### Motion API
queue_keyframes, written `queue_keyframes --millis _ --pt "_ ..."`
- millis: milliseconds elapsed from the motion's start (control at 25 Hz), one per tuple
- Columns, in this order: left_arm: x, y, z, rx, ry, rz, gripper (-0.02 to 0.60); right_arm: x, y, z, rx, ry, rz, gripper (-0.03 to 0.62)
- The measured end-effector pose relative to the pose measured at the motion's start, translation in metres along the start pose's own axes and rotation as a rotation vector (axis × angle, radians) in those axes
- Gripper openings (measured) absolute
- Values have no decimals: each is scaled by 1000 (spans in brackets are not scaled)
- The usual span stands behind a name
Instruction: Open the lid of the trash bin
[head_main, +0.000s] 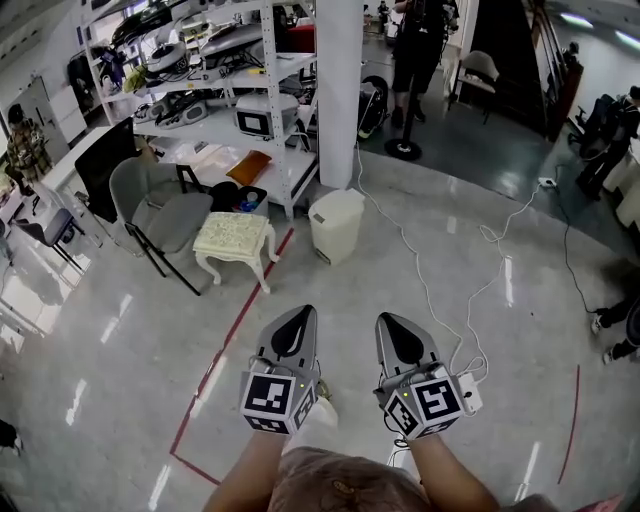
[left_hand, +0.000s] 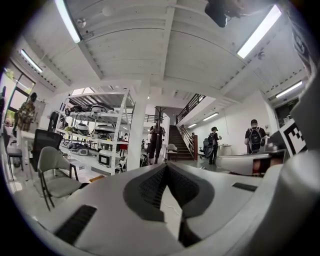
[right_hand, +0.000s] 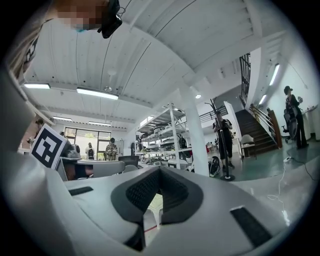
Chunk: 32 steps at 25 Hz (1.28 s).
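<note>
Forearms (head_main: 262, 462) enter at the bottom edge of the head view, each hand carrying a gripper over bare floor. Left gripper (head_main: 298, 325): jaws pressed together at the tips, nothing between them; its own view shows the dark pads (left_hand: 152, 187) meeting in a point. Right gripper (head_main: 395, 332): same state, jaws closed on themselves and empty, with its pads (right_hand: 142, 190) touching at the tip. The two grippers sit side by side, near each other but apart, both pointing forward. Marker cubes (head_main: 272, 400) face up toward the camera.

Red tape line (head_main: 232, 335) runs across the glossy floor just left of the left gripper. White cable (head_main: 428, 290) snakes over the floor ahead of the right gripper, toward the far side of the room.

Trash bin (head_main: 336, 226): white, standing on the floor well ahead of both grippers, just beside the base of the white pillar (head_main: 340, 90). Lid lies flat and closed. Neither gripper touches it.

Left of the bin stands a low white stool (head_main: 235, 240), then a grey chair (head_main: 165, 212). Loaded shelving rack (head_main: 225, 95) stands behind them. A person (head_main: 418, 55) stands in the far background.
</note>
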<state>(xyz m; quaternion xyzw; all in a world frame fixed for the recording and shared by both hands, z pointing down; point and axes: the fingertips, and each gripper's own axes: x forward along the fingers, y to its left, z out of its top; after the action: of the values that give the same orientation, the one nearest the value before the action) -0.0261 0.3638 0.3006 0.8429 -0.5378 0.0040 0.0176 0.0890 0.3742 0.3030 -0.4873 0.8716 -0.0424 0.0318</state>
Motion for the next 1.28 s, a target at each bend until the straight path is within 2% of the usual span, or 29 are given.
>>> queue_keyframes --millis 440,720,1080,1280 --pt "105 73 7 -4 13 -26 -14 123 -39 8 8 -4 6 6" --pt "172 101 7 9 23 -99 -14 195 -60 15 20 -33 21 6" --pt "233 138 6 -5 34 -128 -14 252 -96 20 63 -51 -11 6" --pt "262 151 7 -13 34 -126 -14 276 -119 21 34 -37 -37 6"
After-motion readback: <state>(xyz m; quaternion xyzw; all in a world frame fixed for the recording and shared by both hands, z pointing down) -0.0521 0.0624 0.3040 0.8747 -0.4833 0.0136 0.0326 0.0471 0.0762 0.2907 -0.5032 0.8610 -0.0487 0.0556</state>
